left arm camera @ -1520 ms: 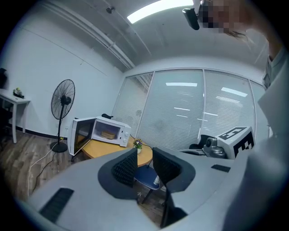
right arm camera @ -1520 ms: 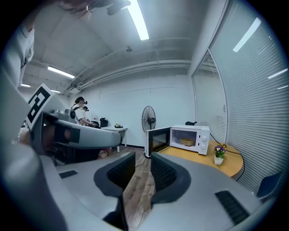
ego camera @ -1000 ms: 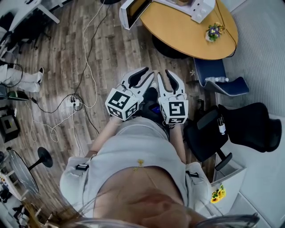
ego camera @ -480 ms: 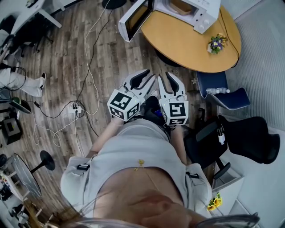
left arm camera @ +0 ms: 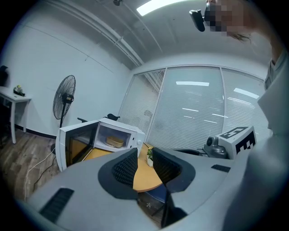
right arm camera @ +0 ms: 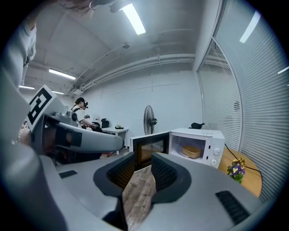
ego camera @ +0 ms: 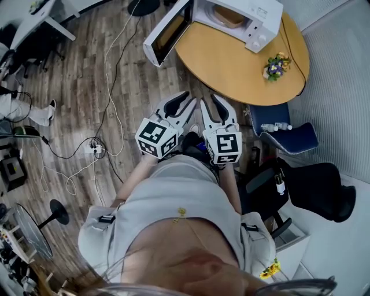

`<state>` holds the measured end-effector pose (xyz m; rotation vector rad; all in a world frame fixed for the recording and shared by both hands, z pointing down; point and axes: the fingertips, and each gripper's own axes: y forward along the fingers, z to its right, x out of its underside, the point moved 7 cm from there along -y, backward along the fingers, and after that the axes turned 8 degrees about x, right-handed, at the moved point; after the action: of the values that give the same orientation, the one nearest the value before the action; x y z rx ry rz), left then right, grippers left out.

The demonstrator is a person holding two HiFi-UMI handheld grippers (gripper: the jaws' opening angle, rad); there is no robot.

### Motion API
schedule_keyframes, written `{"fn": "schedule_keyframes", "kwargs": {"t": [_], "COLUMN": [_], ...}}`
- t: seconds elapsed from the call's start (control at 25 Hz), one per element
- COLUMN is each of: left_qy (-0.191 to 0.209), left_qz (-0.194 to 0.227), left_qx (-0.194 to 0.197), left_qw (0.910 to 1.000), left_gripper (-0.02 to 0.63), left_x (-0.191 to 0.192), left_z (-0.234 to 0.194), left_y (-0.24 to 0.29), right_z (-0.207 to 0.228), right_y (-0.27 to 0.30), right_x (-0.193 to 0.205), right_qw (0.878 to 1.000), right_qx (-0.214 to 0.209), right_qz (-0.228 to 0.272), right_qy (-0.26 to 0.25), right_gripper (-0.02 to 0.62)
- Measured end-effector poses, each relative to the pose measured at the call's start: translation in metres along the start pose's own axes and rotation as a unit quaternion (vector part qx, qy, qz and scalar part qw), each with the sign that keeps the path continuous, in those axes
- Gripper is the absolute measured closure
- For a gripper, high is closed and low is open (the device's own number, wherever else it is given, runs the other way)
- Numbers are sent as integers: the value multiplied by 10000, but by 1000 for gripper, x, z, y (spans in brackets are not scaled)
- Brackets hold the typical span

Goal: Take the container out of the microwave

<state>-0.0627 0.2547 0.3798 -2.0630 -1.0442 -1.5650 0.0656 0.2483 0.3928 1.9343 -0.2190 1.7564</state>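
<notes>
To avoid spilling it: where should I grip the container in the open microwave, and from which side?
Probably the near rim of the container, coming level through the open front of the microwave: it looks shallow and sits flat, and walls close the other sides.

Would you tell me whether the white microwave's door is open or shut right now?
Open: the door of the white microwave is swung wide, exposing the tan container inside.

There were 1 microwave [ego camera: 263, 14], 1 container [ego camera: 229, 16], 1 round table [ego camera: 231, 58], 1 flower pot [ego camera: 274, 65], 1 blue chair [ego camera: 283, 136] and 1 black chair [ego camera: 315, 185].
</notes>
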Motion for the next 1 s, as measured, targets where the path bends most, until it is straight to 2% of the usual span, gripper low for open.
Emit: {"fn": "schedule_keyframes", "kwargs": {"t": [0.28, 0.6, 1.0], "left_qy": [-78, -72, -101], "left_qz": [58, 100, 192], "left_qx": [-55, -151, -256], "left_qw": [9999, 9998, 9994], "left_gripper": [502, 502, 502], "left_x": [-12, -15, -20], "left_z": [-9, -10, -4], "left_y": [44, 90, 108], "right_z": [41, 88, 108], "right_y": [24, 41, 47], "right_x": [-9, -9, -11], "right_qw": [9999, 9998, 9995], "right_qx": [-104, -116, -262], "right_qz": [26, 144, 143], "right_qy": [-106, 21, 69], "right_gripper": [474, 474, 474]}}
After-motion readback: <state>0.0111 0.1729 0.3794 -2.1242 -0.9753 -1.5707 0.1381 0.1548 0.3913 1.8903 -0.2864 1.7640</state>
